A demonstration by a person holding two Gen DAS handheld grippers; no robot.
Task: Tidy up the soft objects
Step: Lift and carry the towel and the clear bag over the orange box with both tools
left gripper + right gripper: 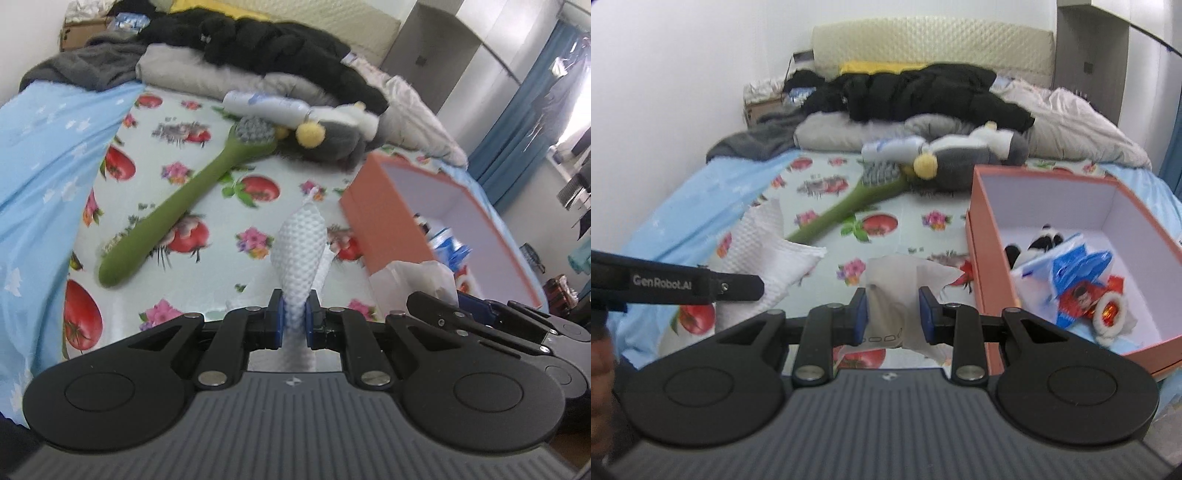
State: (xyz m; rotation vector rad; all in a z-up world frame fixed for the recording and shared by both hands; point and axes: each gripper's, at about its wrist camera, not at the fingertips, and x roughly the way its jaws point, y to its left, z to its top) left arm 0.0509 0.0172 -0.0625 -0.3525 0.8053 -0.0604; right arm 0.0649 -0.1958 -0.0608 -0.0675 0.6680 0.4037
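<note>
I used the orange box (982, 236) on the bedsheet (827, 173) as my reference. Beyond the box lay a grey plush toy (964, 158); left of the box, a green brush (846, 206). Inside the box sat a blue packet (1078, 266). My left gripper (294, 314) was clamped on a white embossed cloth (301, 240), left of the box. My right gripper (893, 314) pinched a plain tissue (905, 273), just beside the box wall.
</note>
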